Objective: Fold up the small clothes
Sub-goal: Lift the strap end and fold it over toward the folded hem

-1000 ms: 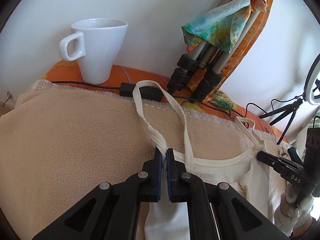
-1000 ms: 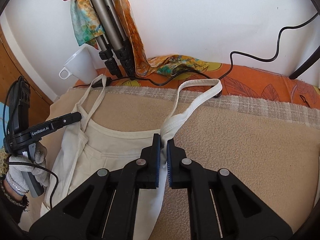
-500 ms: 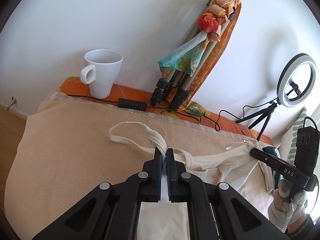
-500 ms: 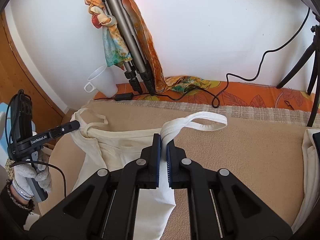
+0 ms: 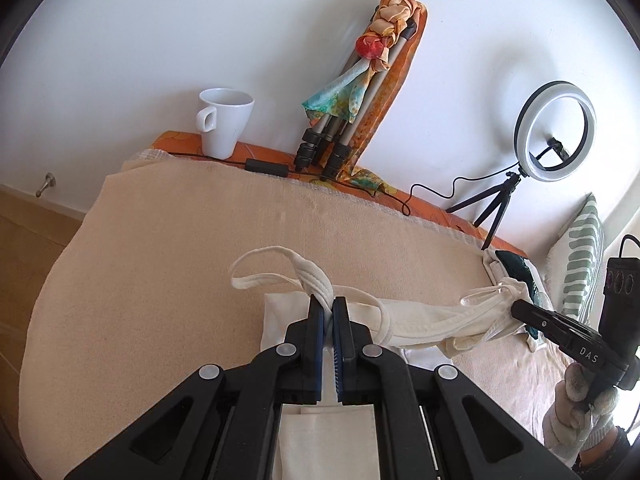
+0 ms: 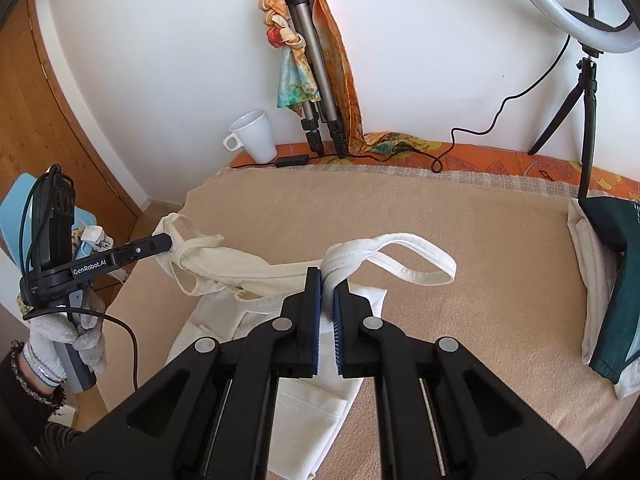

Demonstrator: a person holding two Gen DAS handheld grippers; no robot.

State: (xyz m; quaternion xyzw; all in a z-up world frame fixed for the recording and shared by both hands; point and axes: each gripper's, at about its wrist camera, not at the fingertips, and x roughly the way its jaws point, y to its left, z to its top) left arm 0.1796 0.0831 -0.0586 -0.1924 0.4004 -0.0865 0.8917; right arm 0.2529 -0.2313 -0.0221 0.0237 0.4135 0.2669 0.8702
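Observation:
A cream strappy top (image 5: pixel 416 320) hangs stretched between my two grippers above the beige blanket (image 5: pixel 160 280). My left gripper (image 5: pixel 328 304) is shut on the base of one shoulder strap (image 5: pixel 272 268), whose loop droops ahead. My right gripper (image 6: pixel 327 280) is shut on the other strap (image 6: pixel 408 256). In the right wrist view the left gripper (image 6: pixel 160 242) shows at far left holding the top's edge (image 6: pixel 224 260). In the left wrist view the right gripper (image 5: pixel 520 308) shows at right. The top's lower part (image 6: pixel 320 408) lies on the blanket under my fingers.
A white mug (image 5: pixel 222 124), a folded tripod wrapped in scarves (image 5: pixel 360 92) and a black cable (image 6: pixel 360 156) stand along the back wall. A ring light (image 5: pixel 554 128) stands at back right. Folded clothes (image 6: pixel 604 264) lie at the right. A wooden door (image 6: pixel 48 92) is at the left.
Both grippers have pulled back and up from the wall, lifting the top's upper edge off the blanket toward me. The straps now droop as loops. Both stay shut.

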